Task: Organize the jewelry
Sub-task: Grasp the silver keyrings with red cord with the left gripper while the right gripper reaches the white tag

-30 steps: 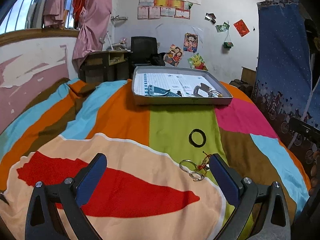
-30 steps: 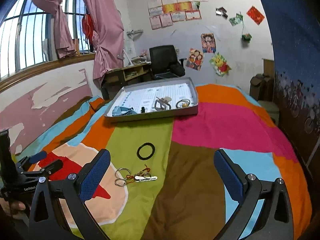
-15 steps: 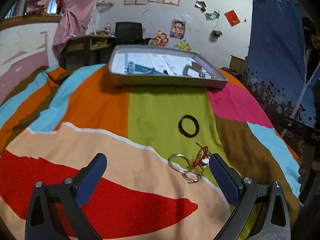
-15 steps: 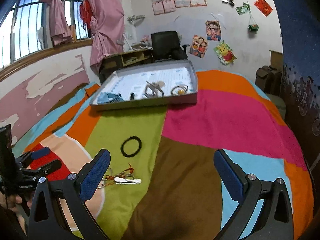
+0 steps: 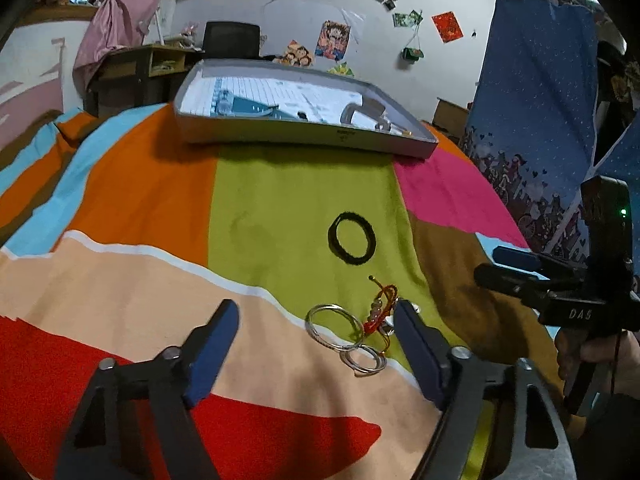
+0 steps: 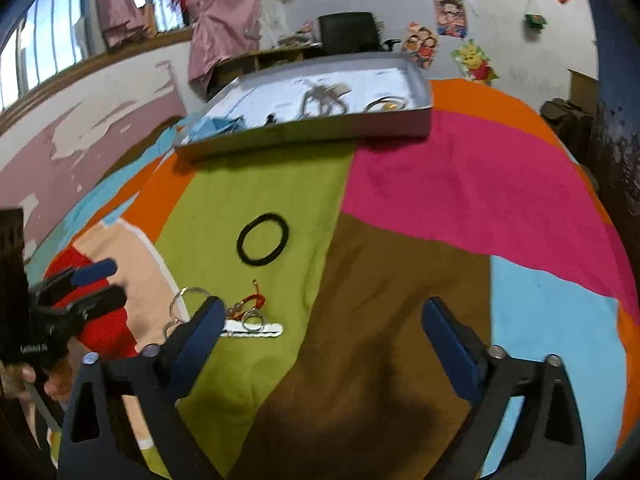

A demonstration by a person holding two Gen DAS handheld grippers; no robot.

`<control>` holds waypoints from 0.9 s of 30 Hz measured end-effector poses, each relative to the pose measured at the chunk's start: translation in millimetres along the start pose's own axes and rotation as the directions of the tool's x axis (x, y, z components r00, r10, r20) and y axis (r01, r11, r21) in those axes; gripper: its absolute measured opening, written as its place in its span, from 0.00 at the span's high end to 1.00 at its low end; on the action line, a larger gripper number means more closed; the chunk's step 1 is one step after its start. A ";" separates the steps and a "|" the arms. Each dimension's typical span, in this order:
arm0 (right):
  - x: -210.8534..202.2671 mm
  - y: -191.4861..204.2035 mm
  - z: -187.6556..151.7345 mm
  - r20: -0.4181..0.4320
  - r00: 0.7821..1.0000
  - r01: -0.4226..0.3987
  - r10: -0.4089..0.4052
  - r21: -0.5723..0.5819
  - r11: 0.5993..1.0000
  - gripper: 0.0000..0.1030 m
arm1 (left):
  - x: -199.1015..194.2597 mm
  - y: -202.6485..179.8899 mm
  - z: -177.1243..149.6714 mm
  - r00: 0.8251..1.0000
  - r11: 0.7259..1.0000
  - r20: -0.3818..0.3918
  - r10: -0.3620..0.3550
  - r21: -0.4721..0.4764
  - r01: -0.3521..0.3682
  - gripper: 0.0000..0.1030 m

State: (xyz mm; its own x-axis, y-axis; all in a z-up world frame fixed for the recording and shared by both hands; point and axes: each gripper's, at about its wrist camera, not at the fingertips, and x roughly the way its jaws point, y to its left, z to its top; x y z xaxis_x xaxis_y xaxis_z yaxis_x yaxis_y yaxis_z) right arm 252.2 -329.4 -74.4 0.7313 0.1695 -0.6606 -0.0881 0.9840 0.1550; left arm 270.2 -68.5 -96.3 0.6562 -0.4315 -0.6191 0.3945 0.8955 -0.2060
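Silver rings (image 5: 344,336) lie on the bed (image 5: 280,208) between the left gripper's (image 5: 316,344) spread jaws; the right gripper (image 6: 320,332) also gapes apart.

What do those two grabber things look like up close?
Each one is a black frame with triangle-shaped holes and silver bolts, ending in two long fingers with dark blue pads. The left gripper and right gripper match. Seen from the side, the right one has a black block with a small green light and pale letters. A bare hand grips its handle.
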 end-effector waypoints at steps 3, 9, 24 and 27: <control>12.0 7.8 -2.2 -0.029 0.999 -0.020 0.019 -0.027 0.999 0.26 | 9.4 -2.2 -0.2 0.999 1.000 -0.033 -0.007 0.007 0.007 0.44; 24.9 12.0 -5.0 -0.069 0.996 -0.055 0.052 -0.045 0.997 0.46 | 23.3 -4.3 -0.4 0.996 0.999 -0.076 -0.036 -0.005 0.036 0.64; 39.8 23.8 -10.9 -0.108 0.988 -0.115 0.106 -0.079 0.990 0.64 | 60.6 8.6 -4.0 0.976 0.991 -0.211 -0.059 -0.127 0.032 0.88; 42.4 27.3 -12.0 -0.119 0.986 -0.125 0.113 -0.094 0.988 0.64 | 63.6 9.0 -4.2 0.973 0.991 -0.226 -0.050 -0.133 0.020 0.90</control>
State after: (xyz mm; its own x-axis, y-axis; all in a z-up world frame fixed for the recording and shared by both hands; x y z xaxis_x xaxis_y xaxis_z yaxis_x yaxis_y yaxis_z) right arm 272.7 -294.7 -107.0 0.6306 0.2852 -0.7218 -0.2415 0.9560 0.1667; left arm 312.8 -87.4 -140.7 0.4734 -0.4401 -0.7630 0.3186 0.8931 -0.3175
